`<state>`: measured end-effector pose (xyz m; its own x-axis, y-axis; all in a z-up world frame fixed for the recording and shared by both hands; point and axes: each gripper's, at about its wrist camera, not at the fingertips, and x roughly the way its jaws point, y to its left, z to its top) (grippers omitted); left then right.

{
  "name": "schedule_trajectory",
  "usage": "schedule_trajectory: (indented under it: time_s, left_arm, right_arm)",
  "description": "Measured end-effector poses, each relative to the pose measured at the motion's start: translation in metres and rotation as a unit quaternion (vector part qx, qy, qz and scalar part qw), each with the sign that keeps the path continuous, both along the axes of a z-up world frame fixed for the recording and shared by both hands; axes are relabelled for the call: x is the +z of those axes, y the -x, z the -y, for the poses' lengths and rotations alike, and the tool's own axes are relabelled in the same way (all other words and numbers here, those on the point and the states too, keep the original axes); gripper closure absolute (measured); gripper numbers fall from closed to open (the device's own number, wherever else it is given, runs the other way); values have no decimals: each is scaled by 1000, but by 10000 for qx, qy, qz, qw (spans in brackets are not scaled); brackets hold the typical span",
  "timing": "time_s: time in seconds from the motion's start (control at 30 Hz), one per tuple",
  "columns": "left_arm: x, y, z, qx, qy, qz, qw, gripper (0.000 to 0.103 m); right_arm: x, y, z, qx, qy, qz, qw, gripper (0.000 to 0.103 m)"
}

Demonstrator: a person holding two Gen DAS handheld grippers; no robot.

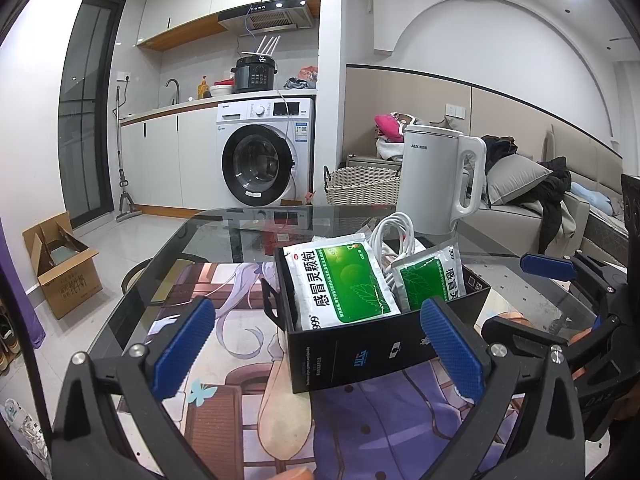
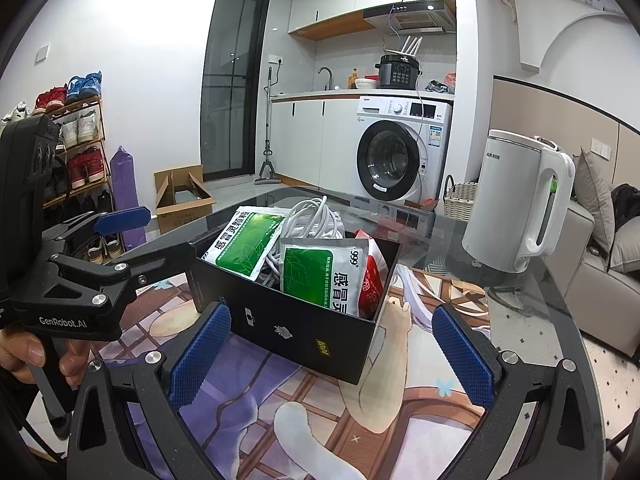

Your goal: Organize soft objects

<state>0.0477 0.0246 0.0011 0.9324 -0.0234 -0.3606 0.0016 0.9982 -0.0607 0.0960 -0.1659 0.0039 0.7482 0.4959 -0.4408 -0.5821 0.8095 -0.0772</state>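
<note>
A black open box (image 1: 360,354) (image 2: 304,328) stands on the printed mat. In it lie two green-and-white medicine pouches (image 1: 344,284) (image 1: 430,278), also seen in the right wrist view (image 2: 250,242) (image 2: 320,276), a coiled white cable (image 1: 390,240) (image 2: 316,216) and a red packet (image 2: 372,280). My left gripper (image 1: 320,352) is open and empty, just before the box's near wall. My right gripper (image 2: 332,360) is open and empty, in front of the box's corner. The left gripper also shows in the right wrist view (image 2: 120,216), at the box's left side.
A white kettle (image 1: 436,176) (image 2: 520,200) stands behind the box on the glass table (image 1: 224,224). The printed mat (image 1: 240,392) (image 2: 304,408) covers the near table. A cardboard box (image 1: 60,264) and a wicker basket (image 1: 360,186) are on the floor; a sofa (image 1: 520,208) lies to the right.
</note>
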Motion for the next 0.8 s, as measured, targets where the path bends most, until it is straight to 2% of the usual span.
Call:
schedule_trajectory:
  time_s: [0.8]
  left_arm:
    - [0,1,1,-3,-66,26,10000,0]
  right_arm:
    - [1,-3,1,-18,-5,-8,10000,1]
